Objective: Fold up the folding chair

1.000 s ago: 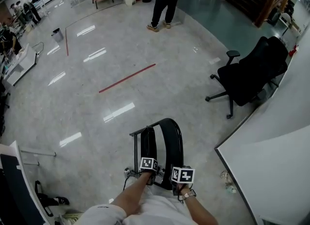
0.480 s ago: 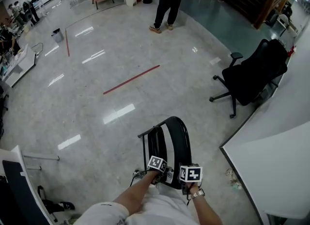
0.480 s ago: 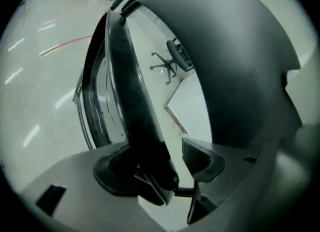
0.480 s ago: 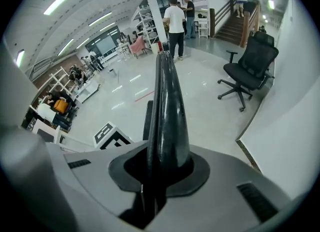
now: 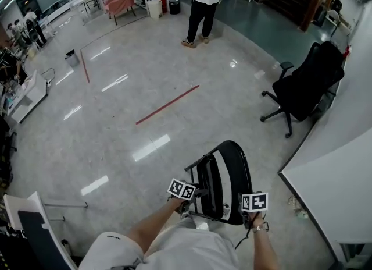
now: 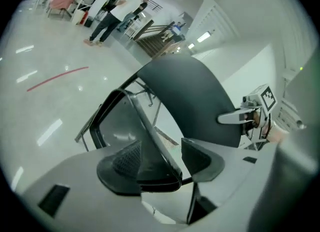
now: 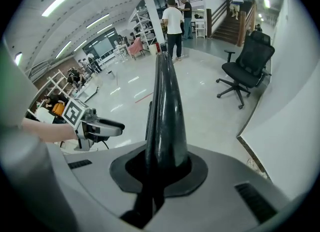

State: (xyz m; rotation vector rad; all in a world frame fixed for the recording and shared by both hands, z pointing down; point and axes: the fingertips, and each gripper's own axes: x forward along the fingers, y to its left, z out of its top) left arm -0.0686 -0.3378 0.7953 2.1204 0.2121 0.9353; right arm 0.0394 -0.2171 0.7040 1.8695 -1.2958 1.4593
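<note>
R claw [image 7: 161, 170], just closing, clamps the folding chair [image 5: 225, 176] at its backrest edge [image 7: 165, 101]. L claw [image 6: 172, 162] stands apart w/ frame tube [image 6: 146, 126] between. Chair feet hidden in head view.

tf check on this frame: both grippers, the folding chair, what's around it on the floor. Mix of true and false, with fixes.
1. The right gripper is shut on the black folding chair. True; its jaws have just been closing on the backrest's edge.
2. The left gripper is clamped shut. False; its jaws stand apart, with a thin edge of the chair between them.
3. In the head view, a black office chair stands to the right of the folding chair. True.
4. The red tape line runs under the folding chair. False; it lies on the floor beyond the chair, apart from it.
</note>
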